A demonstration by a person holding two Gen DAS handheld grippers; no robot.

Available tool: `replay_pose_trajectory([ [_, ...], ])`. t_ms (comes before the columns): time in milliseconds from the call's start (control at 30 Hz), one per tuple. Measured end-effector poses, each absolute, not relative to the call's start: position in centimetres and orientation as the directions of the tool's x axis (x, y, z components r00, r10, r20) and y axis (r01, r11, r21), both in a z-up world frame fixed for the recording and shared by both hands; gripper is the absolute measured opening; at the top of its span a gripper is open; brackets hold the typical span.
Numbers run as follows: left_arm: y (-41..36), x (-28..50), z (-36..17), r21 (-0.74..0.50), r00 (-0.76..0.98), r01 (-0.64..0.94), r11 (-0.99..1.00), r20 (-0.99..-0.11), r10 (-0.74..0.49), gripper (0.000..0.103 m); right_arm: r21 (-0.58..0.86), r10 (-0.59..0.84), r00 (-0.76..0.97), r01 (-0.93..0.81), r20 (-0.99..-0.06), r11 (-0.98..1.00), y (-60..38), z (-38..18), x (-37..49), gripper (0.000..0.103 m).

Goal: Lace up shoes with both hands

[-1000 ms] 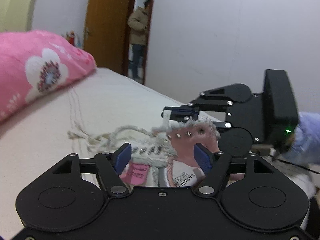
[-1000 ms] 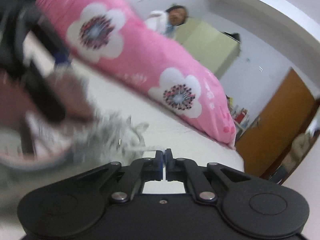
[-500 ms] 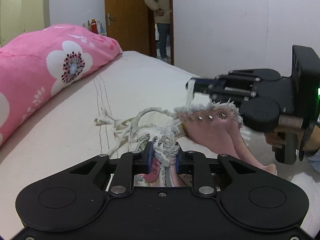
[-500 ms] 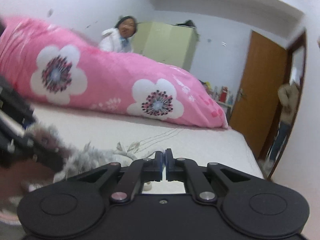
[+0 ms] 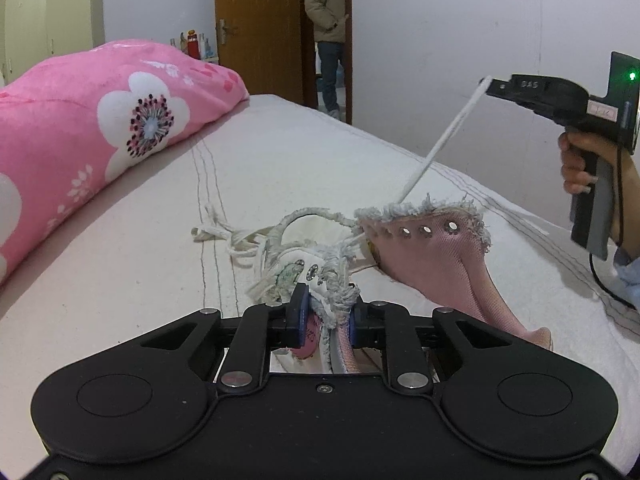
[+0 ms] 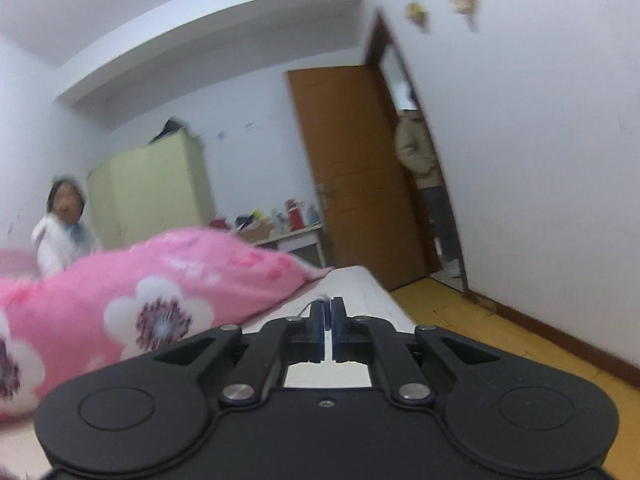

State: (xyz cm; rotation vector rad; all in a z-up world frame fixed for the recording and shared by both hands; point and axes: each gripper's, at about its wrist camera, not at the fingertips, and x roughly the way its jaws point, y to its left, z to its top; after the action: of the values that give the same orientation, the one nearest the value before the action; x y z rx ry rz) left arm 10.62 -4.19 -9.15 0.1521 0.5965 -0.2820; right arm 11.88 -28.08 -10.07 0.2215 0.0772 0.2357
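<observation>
On the bed (image 5: 320,152), the left claw (image 5: 324,314) clamps the shoe (image 5: 432,252); the right claw (image 5: 490,84), pinched on the lace (image 5: 440,144), draws it taut, upper eyelets apparently unlaced.

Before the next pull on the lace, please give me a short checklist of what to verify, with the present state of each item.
1. Left hand-held gripper clamps the frayed near eyelet flap: ok.
2. Right hand-held gripper is shut on the lace: ok.
3. Lace runs taut and straight down to the pink eyelet flap: ok.
4. Which eyelet the lace passes through: cannot tell, fringe hides it.
5. Loose lace lies free on the bed: ok.
</observation>
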Motion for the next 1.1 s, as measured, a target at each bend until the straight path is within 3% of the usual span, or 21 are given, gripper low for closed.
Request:
replay_pose_trajectory([
  [233,-4.3,10.7,-9.1,0.054,0.791,0.308,0.95,-0.569,-0.225,0.018,0.335,0.182,0.983,-0.176,0.013,0.926,-32.3,-7.5,11.6,0.003],
  [367,-4.1,10.8,-9.2,0.042,0.791,0.308,0.95,-0.566,-0.232,0.018,0.262,0.112,0.992,-0.125,0.064,0.957,-33.3,-5.6,10.8,0.003],
  [900,-4.1,10.8,-9.4,0.037,0.803,0.305,0.952,-0.547,-0.236,0.019,0.289,-0.112,0.977,0.057,0.18,0.956,-42.3,2.1,4.2,0.004],
  [1000,-3.8,10.9,-9.5,0.029,0.804,0.296,0.955,-0.547,-0.233,0.019,0.194,-0.204,0.959,0.166,0.195,0.967,-42.6,2.8,2.6,0.009],
  [1033,-3.7,11.0,-9.6,0.023,0.804,0.292,0.956,-0.547,-0.233,0.019,0.179,-0.227,0.954,0.193,0.197,0.965,-42.9,3.1,2.2,0.002],
  [1100,-3.5,11.1,-9.6,0.017,0.805,0.289,0.957,-0.547,-0.233,0.019,0.219,-0.369,0.893,0.318,0.258,0.923,-45.0,4.1,0.1,0.002],
])
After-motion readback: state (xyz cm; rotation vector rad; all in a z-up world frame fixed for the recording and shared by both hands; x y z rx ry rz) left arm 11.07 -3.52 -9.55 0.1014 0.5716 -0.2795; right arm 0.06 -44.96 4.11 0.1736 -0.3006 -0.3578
